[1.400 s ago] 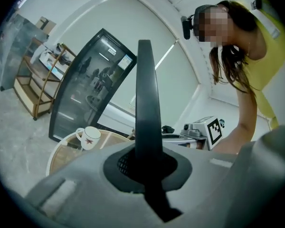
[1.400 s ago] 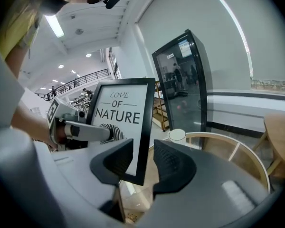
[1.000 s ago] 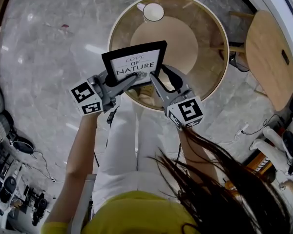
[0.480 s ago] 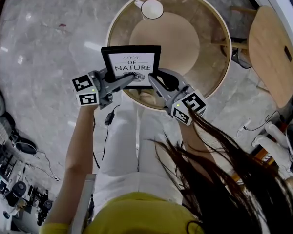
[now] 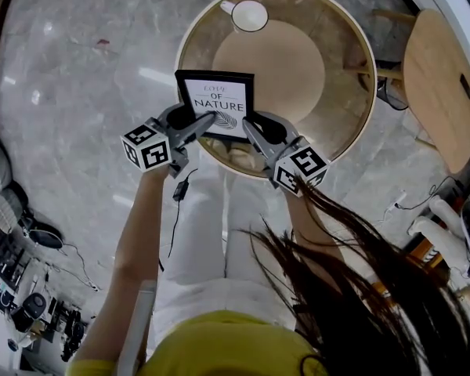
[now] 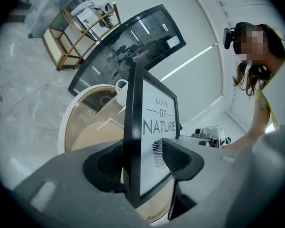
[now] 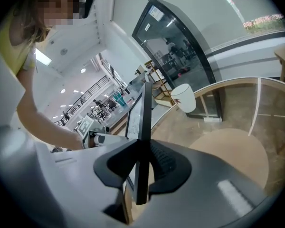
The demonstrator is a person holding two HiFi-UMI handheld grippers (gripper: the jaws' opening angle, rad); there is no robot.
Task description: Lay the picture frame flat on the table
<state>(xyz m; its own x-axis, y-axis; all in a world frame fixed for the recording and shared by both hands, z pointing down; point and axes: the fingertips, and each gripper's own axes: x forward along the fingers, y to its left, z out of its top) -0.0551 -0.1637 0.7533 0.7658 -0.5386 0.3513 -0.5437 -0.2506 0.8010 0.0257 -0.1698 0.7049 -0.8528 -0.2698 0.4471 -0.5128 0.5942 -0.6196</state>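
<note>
Since the earlier frame, we note the picture frame [image 5: 216, 100] has squared up and narrowed in the head view. Left gripper [image 5: 209, 119] jaws are opening, pads off it. Right gripper [image 5: 248, 124] jaws are closing, pinching its edge. It stands upright (black rim, white print reading LOVE OF NATURE) over the round table's [image 5: 338, 124] near rim.

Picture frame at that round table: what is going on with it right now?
A person holds the frame over the table's near edge with two grippers at its lower edge. The right gripper is closing, its pads already on the frame's edge. The left gripper is opening, the frame between its jaws but no longer pinched. The frame is upright, not yet flat.
</note>
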